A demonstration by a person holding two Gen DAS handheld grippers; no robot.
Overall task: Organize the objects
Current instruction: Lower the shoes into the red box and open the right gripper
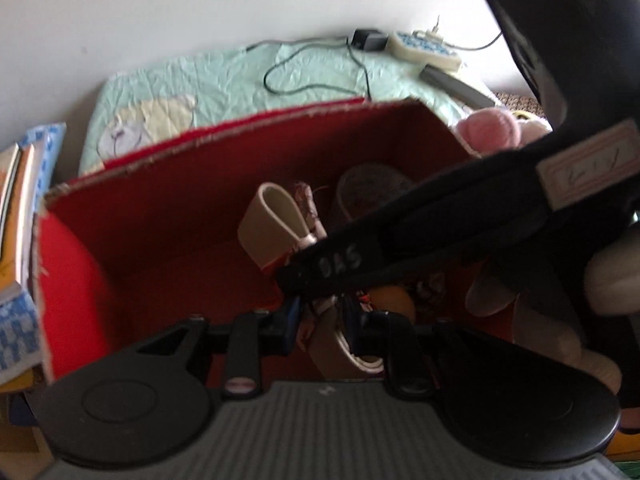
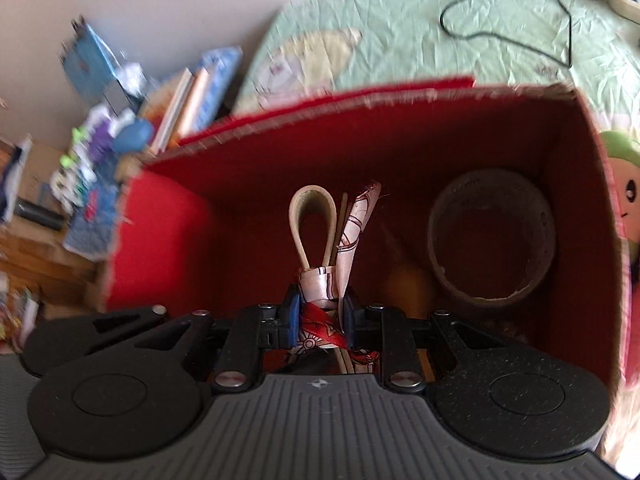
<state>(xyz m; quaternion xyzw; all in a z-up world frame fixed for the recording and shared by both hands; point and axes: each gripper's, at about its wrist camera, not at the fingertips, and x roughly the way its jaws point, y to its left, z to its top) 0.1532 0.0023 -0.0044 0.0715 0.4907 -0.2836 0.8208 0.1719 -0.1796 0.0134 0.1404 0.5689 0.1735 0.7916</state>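
Strap: a cream loop (image 2: 310, 224) with a patterned red-and-white ribbon (image 2: 352, 236) tied round it, standing up inside the red box (image 2: 248, 184); its lower part sits between the right claw's (image 2: 320, 312) fingers.
Right claw: pressed together on the strap and ribbon, low inside the box.
Left claw: (image 1: 320, 312) its blue-tipped fingers sit close either side of the strap's lower part (image 1: 344, 344); blur hides whether they touch it, so I cannot tell if it pinches.
Box: red inside, raw cardboard rim, on a pale green quilt (image 2: 400, 40).
Tape roll: (image 2: 492, 240) brown, on edge, in the box's right part; faint print on its core, unreadable.
Writing: "DAS" or similar in pale letters on the black device (image 1: 400, 248) crossing the left view; a cream label (image 1: 588, 164) further up it, scrawl unreadable.
Left view only: pink plush (image 1: 492, 132), a pale gloved hand (image 1: 532, 300).
Right view only: green-and-pink plush face (image 2: 624, 184), books (image 2: 192, 104).
Both views: black adapter (image 1: 370, 40) with cable, a white-and-blue remote-like device (image 1: 424, 50).
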